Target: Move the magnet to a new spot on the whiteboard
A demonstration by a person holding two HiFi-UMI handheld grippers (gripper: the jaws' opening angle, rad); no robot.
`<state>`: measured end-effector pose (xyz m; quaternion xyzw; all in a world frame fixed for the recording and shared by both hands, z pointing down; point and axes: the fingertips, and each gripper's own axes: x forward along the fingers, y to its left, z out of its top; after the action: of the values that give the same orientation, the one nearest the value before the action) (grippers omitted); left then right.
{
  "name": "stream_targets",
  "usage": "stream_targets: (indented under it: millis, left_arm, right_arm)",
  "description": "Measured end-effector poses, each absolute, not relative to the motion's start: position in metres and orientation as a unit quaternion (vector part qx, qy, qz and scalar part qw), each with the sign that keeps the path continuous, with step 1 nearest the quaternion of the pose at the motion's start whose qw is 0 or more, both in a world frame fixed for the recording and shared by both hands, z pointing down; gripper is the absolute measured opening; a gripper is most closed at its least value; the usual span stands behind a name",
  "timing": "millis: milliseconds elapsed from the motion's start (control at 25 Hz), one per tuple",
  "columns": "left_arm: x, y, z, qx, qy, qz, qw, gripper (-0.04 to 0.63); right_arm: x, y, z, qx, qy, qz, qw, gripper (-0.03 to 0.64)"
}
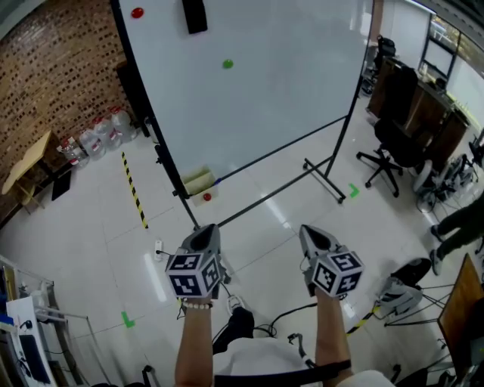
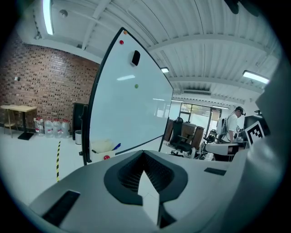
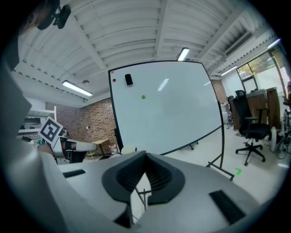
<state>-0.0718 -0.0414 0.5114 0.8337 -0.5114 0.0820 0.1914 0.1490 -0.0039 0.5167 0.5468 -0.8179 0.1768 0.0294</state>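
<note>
A large whiteboard [image 1: 287, 83] on a rolling stand faces me. On it sit a green magnet [image 1: 228, 64], a red magnet [image 1: 137, 12] near the top left corner and a black eraser [image 1: 194, 15]. The left gripper view shows the green magnet [image 2: 136, 86], and so does the right gripper view [image 3: 143, 97]. My left gripper [image 1: 203, 236] and right gripper [image 1: 312, 236] are held side by side low over the floor, well short of the board. Both point toward it. Each is shut with nothing between its jaws, as the gripper views show [image 2: 143, 152] [image 3: 145, 154].
A tray [image 1: 199, 181] at the board's lower left holds a yellow block, with a red magnet [image 1: 207, 197] below it. Office chairs [image 1: 393, 143] and desks stand at the right. Water bottles [image 1: 98, 136] line the brick wall. Cables [image 1: 287, 314] lie on the floor near my feet.
</note>
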Motion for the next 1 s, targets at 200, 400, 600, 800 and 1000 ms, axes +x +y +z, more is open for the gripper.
stream_targets:
  millis: [200, 400, 600, 800, 1000]
  left_arm:
    - [-0.082, -0.114, 0.489, 0.845, -0.499, 0.068, 0.178, -0.005]
    - [-0.091, -0.168, 0.482, 0.857, -0.481, 0.071, 0.173, -0.005]
    - [-0.094, -0.203, 0.483, 0.863, -0.469, 0.070, 0.174, -0.005]
    - [-0.085, -0.236, 0.481, 0.861, -0.473, 0.069, 0.175, -0.005]
    - [-0.079, -0.261, 0.470, 0.854, -0.488, 0.059, 0.171, -0.005]
  right_arm:
    - [0.129, -0.076, 0.499, 0.553, -0.817, 0.163, 0.026, 0.002]
    - [0.103, -0.133, 0.486, 0.558, -0.816, 0.153, 0.025, 0.002]
    - [0.087, -0.170, 0.479, 0.556, -0.819, 0.142, 0.020, 0.003]
    - [0.092, -0.204, 0.471, 0.546, -0.827, 0.138, 0.012, 0.005]
    - [0.094, -0.242, 0.447, 0.525, -0.844, 0.108, 0.007, 0.033]
